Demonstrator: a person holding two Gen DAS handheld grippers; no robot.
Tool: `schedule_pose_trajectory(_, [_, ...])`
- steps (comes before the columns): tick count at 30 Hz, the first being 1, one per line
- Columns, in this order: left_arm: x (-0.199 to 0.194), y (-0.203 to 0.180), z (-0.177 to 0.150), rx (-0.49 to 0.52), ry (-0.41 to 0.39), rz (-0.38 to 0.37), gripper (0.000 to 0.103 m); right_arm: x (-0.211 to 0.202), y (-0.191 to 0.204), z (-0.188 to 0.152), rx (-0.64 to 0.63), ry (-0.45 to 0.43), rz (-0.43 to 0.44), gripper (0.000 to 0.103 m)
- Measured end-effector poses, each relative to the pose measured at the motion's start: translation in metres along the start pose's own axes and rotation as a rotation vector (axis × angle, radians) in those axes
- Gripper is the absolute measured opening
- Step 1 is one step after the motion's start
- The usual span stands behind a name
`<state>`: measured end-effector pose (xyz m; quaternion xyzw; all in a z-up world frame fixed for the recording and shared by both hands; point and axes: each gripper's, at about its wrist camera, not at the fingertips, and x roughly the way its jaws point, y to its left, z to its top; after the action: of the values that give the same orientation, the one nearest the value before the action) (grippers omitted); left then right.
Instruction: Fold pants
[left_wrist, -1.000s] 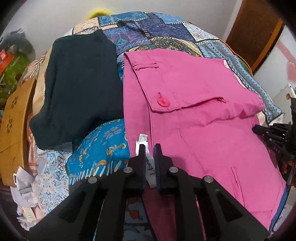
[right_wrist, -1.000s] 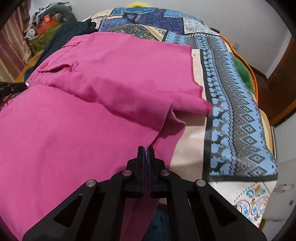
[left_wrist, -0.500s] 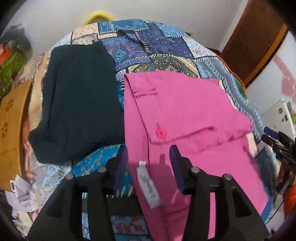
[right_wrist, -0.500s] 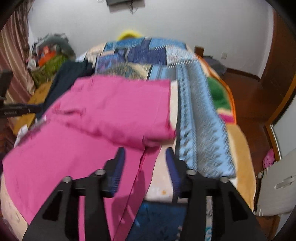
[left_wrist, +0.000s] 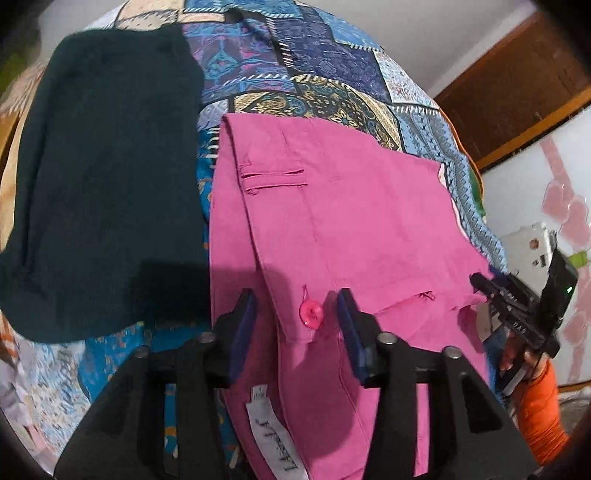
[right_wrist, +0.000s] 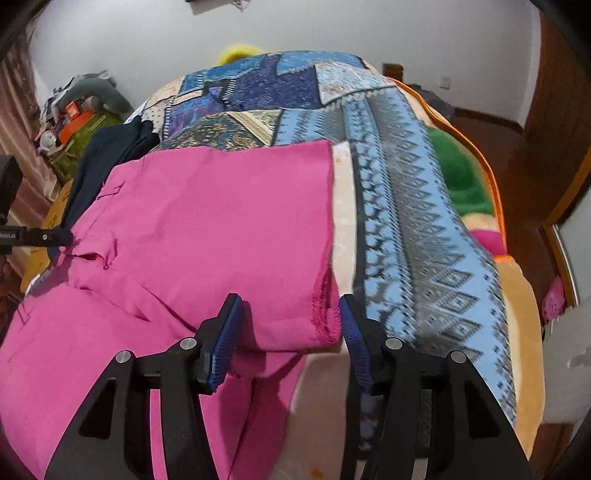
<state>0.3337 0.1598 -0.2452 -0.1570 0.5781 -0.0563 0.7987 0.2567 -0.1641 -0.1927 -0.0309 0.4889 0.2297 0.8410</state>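
Left gripper (left_wrist: 295, 317): I am holding it part-spread and closing over the pants (left_wrist: 332, 221), button (left_wrist: 311, 314) between the jaws, pads not pressing. Right gripper (right_wrist: 290, 325): I am holding it spread, gripping nothing, over the folded hem corner. A second ago both were pinching pink cloth; now both are off it. Pants are lying folded on the quilt (right_wrist: 406, 206), beside a dark garment (left_wrist: 103, 177).
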Motion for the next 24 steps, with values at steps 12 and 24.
schedule_pose_trajectory(12, [-0.025,-0.018,-0.011,0.086,-0.176,0.188,0.007,0.002,0.018,0.016,-0.136,-0.052,-0.028,0.009])
schedule_pose_trajectory(24, [-0.017,-0.004,-0.014,0.066,-0.118,0.233,0.016,0.021,0.023,0.025,-0.17,0.013,-0.089,0.014])
